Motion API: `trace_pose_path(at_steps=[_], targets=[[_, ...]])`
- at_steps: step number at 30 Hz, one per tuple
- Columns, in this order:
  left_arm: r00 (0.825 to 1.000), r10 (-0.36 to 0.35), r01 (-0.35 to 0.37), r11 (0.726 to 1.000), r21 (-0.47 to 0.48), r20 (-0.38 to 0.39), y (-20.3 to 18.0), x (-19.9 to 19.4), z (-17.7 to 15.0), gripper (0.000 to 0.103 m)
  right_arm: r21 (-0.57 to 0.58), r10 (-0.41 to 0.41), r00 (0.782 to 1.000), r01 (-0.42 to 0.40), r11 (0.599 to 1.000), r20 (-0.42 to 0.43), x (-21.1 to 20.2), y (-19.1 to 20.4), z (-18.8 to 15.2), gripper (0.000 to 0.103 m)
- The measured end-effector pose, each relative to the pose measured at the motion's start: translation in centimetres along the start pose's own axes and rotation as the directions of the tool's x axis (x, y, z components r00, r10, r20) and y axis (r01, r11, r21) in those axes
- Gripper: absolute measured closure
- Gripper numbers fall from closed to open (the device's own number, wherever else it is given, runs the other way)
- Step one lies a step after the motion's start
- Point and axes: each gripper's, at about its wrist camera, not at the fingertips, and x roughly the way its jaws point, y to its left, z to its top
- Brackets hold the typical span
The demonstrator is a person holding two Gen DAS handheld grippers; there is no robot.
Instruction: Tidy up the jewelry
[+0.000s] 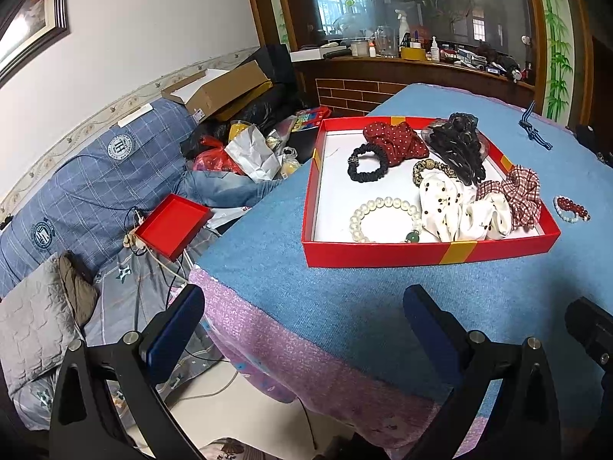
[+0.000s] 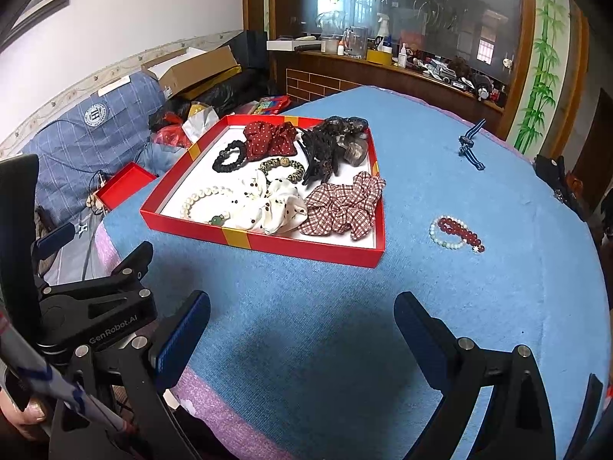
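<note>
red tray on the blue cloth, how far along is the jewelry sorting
Mostly done: the red tray already holds the scrunchies, hair ties, a claw clip and the pearl bracelet. Nothing is in hand; the left claw and right claw are both open. Left: the red bead bracelet and a striped strap on the cloth.

A red tray [image 2: 268,243] is sitting near the table's [image 2: 306,326] left edge, holding scrunchies and bracelets; a red-and-white bead bracelet [image 2: 456,234] is lying beside its right side.

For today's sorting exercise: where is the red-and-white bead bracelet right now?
The bead bracelet lies on the blue tablecloth, outside the red tray, just right of it.
</note>
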Motion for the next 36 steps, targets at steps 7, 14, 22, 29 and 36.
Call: trace_pose_path(at_steps=[7,14,22,29,36], targets=[[1.0,0.001,-0.001,1.0,-0.004,0.001,0.26,0.16,-0.2,0.0,-0.003,-0.001,1.0,0.001,1.0,-0.002,0.05,0.1,-0.1,0.004],[1.0,0.001,-0.001,1.0,-0.004,0.001,0.29,0.19,-0.27,0.0,0.001,0.0,1.0,0.0,1.0,-0.003,0.0,0.13,-0.2,0.004],[1.0,0.002,-0.002,1.0,-0.002,0.0,0.36,0.21,-0.34,0.0,0.004,0.0,1.0,0.0,1.0,-0.003,0.02,0.11,-0.19,0.004],[1.0,0.001,-0.001,1.0,-0.003,-0.001,0.32,0.2,-0.33,0.0,0.005,0.001,1.0,-0.001,1.0,-0.004,0.02,0.09,-0.19,0.004],[1.0,0.002,-0.002,1.0,-0.004,-0.001,0.36,0.26,-0.37,0.0,0.005,0.001,1.0,-0.001,1.0,-0.004,-0.02,0.11,-0.25,0.004]])
